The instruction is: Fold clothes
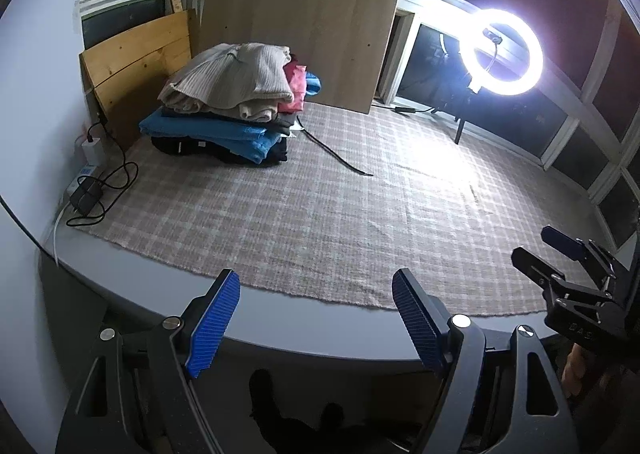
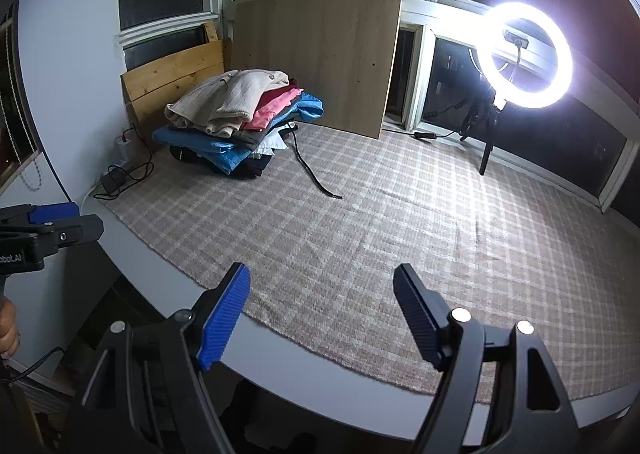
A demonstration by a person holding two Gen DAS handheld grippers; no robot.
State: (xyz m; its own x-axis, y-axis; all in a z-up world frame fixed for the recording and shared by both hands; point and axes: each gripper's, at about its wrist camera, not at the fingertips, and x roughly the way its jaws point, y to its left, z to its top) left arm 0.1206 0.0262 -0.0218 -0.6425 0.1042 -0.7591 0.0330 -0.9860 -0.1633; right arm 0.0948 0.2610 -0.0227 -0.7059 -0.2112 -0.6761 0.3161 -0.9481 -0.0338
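Observation:
A pile of folded clothes (image 1: pixel 236 102) sits at the far left of the table on a checked cloth (image 1: pixel 340 214): a beige knit on top, pink and blue garments and dark ones below. It also shows in the right wrist view (image 2: pixel 240 118). My left gripper (image 1: pixel 316 318) is open and empty above the table's near edge. My right gripper (image 2: pixel 322 314) is open and empty over the near edge of the checked cloth (image 2: pixel 360 222). The right gripper shows at the right edge of the left wrist view (image 1: pixel 560 254), and the left gripper shows at the left edge of the right wrist view (image 2: pixel 52 222).
A lit ring light (image 1: pixel 502 52) on a stand is at the far right. Wooden boards (image 1: pixel 300 38) lean on the windows behind the pile. A power strip with chargers and cables (image 1: pixel 90 182) lies at the far left. A black strap (image 1: pixel 336 154) trails from the pile.

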